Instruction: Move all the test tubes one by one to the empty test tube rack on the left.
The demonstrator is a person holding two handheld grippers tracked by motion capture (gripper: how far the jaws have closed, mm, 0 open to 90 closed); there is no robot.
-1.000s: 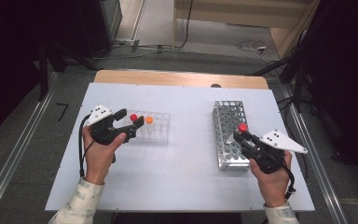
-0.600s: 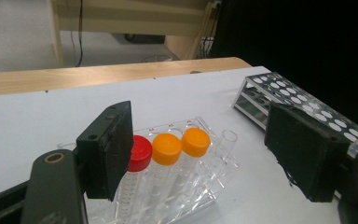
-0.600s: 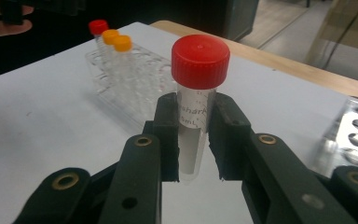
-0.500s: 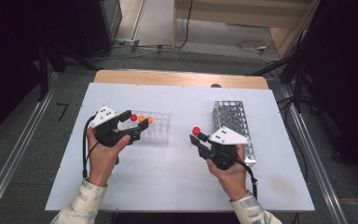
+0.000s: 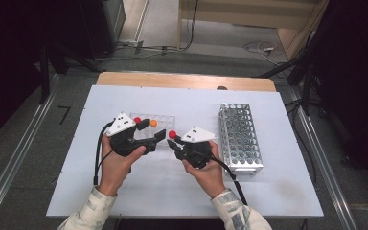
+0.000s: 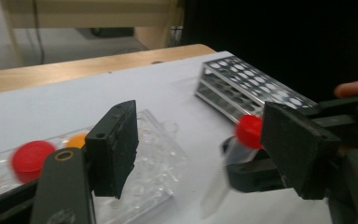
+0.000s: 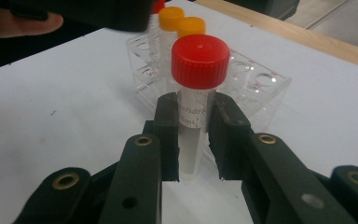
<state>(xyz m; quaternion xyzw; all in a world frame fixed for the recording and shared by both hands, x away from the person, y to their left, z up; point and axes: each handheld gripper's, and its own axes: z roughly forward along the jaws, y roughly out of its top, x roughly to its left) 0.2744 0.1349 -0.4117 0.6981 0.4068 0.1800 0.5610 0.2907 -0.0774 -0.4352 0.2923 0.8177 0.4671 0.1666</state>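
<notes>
My right gripper point(image 5: 175, 143) is shut on a clear tube with a red cap point(image 7: 200, 60), held upright just above the table. Its pads clamp the tube below the cap point(image 5: 172, 134). Right behind the tube stands a clear plastic rack point(image 5: 160, 120) with a red-capped tube point(image 5: 137, 120) and orange-capped tubes point(image 7: 191, 25) in it. My left gripper point(image 5: 152, 130) hovers over that rack with its jaws open; they have just been closing a little with nothing pressed between them. In the left gripper view the held tube point(image 6: 248, 130) shows just beyond the open jaws point(image 6: 200, 135).
A metal wire-mesh rack point(image 5: 239, 136) stands at the right of the white table top point(image 5: 124, 191). A wooden strip point(image 5: 182, 80) runs along the far edge. Both hands meet near the table's middle.
My right gripper has carried the red-capped tube leftward from the metal rack to beside the clear rack. The left gripper has shifted slightly right toward it.
</notes>
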